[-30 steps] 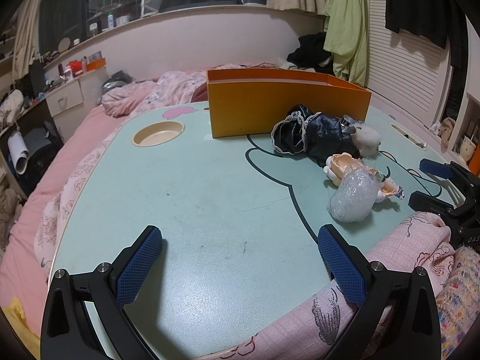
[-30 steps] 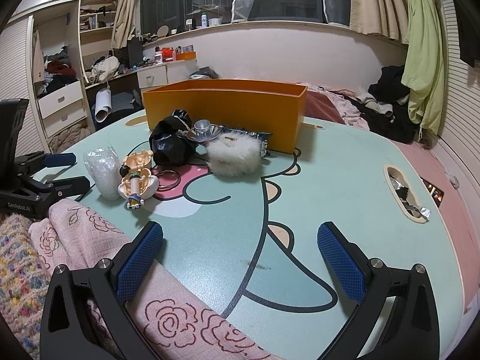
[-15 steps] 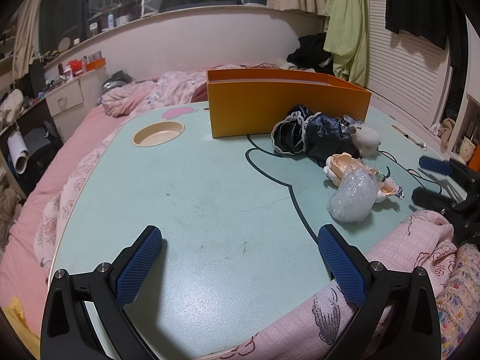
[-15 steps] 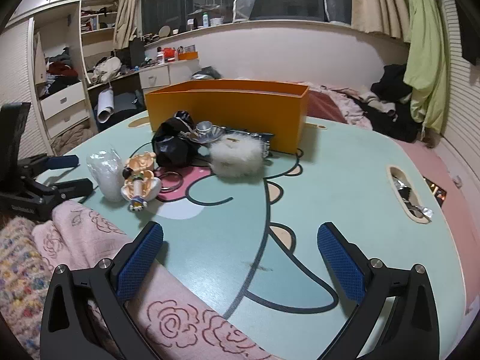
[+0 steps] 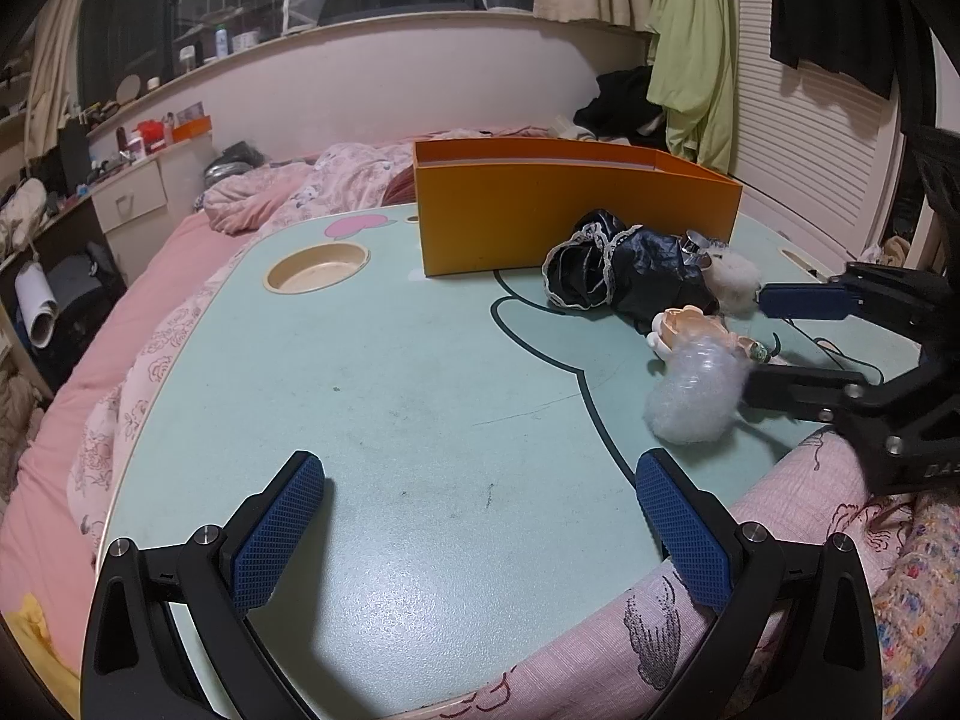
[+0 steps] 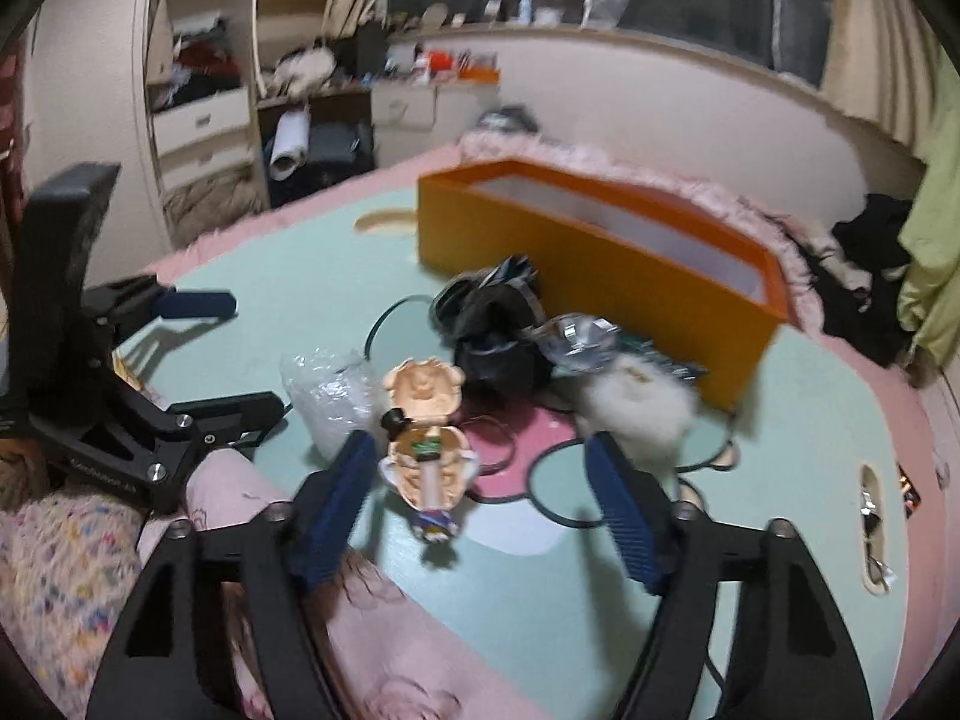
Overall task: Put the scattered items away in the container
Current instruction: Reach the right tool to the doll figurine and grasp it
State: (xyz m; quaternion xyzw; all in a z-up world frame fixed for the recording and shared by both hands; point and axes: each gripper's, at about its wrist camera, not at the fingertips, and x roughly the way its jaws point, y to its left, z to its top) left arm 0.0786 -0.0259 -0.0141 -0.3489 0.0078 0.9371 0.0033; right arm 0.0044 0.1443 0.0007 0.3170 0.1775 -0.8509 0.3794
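Still empty: orange container (image 6: pixel 600 258) (white-lined)

Smooth matt orange box (image 5: pixel 576 222), fluffy white pompom (image 6: pixel 636 402), crinkly clear plastic wrap (image 5: pixel 696 396)

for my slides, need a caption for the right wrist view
Right gripper, jaws closing, straddles a peach shell toy on the mint table near the orange box.

Right gripper (image 6: pixel 480 501) moved over the shell toy (image 6: pixel 427 450) (fingers narrowing, not touching)
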